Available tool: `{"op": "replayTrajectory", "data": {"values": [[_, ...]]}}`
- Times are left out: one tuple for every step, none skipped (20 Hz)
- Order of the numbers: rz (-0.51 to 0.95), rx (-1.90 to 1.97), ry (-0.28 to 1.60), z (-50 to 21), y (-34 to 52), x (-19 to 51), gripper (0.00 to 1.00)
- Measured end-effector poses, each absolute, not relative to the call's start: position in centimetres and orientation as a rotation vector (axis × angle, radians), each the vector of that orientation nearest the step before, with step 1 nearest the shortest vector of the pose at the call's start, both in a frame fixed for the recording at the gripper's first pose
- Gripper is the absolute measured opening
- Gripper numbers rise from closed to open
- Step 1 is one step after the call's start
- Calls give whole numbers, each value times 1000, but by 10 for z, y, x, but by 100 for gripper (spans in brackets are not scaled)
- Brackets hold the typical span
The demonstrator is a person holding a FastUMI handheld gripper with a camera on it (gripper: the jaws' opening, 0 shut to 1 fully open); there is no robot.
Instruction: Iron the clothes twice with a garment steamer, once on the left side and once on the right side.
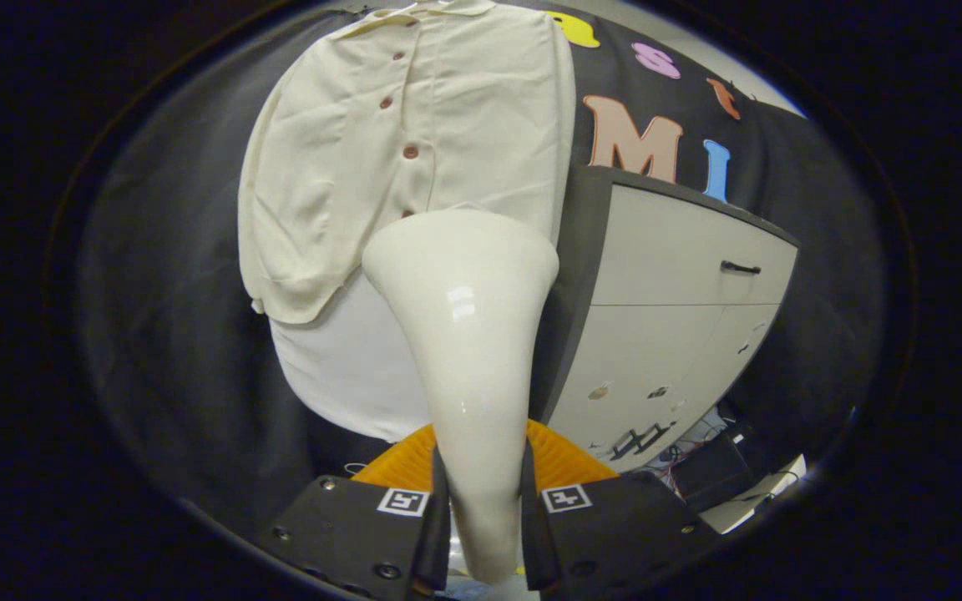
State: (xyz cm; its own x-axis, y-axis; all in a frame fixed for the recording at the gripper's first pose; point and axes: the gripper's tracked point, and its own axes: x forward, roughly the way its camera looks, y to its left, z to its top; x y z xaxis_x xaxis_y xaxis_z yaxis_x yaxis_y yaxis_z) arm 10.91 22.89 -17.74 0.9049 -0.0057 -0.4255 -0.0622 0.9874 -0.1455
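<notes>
The claw (485,517) pinches the glossy cream plastic steamer (464,334); its head could snag the hanging cream buttoned shirt (397,150) or strike the grey cabinet (665,317).

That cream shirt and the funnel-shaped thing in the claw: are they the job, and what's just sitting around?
Part of the job:
- shirt, hanging on the wall
- steamer, clamped in the claw, head at the shirt's lower front

Just there:
- cabinet beside the shirt
- wires below the cabinet
</notes>
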Motion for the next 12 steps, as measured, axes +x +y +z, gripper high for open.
{"op": "replayTrajectory", "data": {"values": [[39,-161,426,-169,227,98,35],[50,-163,417,-160,226,88,35],[59,-164,406,-151,225,77,35],[63,-165,392,-139,224,67,35],[69,-162,385,-129,224,59,35],[77,-164,370,-116,224,51,35],[82,-168,352,-101,224,45,35],[88,-167,332,-86,224,38,35],[94,-161,314,-73,225,32,35],[95,-155,291,-59,224,28,35],[97,-149,268,-45,225,22,35],[99,-138,238,-29,224,17,35]]}}
